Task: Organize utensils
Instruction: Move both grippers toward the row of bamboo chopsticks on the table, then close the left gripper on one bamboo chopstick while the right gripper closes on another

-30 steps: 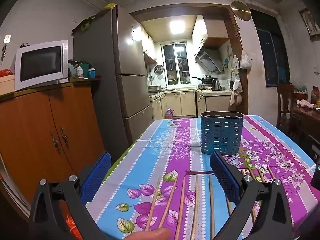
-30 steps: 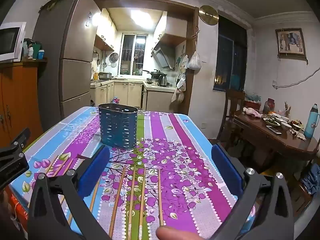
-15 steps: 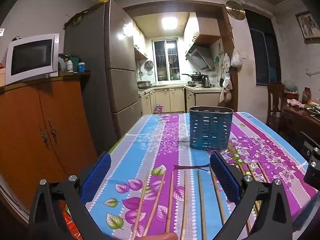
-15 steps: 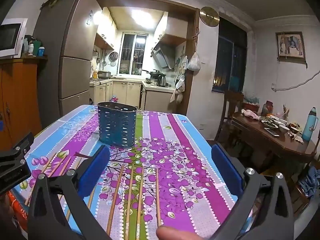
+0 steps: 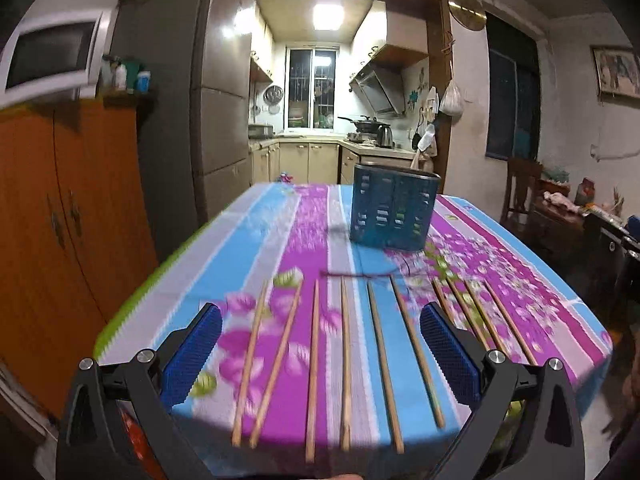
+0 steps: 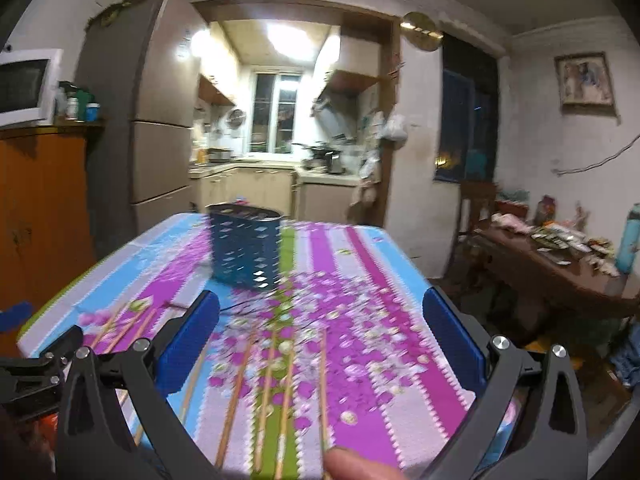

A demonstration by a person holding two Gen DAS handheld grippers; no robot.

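left gripper (image 5: 320, 344): jaws wide, empty | right gripper (image 6: 322, 330): jaws wide, empty | chopsticks (image 5: 344, 356) lay on tabletop (image 5: 260, 232) | basket (image 5: 394, 210) stood upright beyond

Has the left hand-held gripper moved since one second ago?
Yes. The left hand-held gripper swung right: the microwave now sits farther left in its view.

Your brightest light is the glaring square ceiling lamp (image 5: 329, 17) in the kitchen, upper centre; the near room is dimmer. Motion blur smears your striped floral tablecloth (image 6: 352, 320) and wooden chopsticks (image 5: 316, 364). Fisheye bends the edges, corners black.
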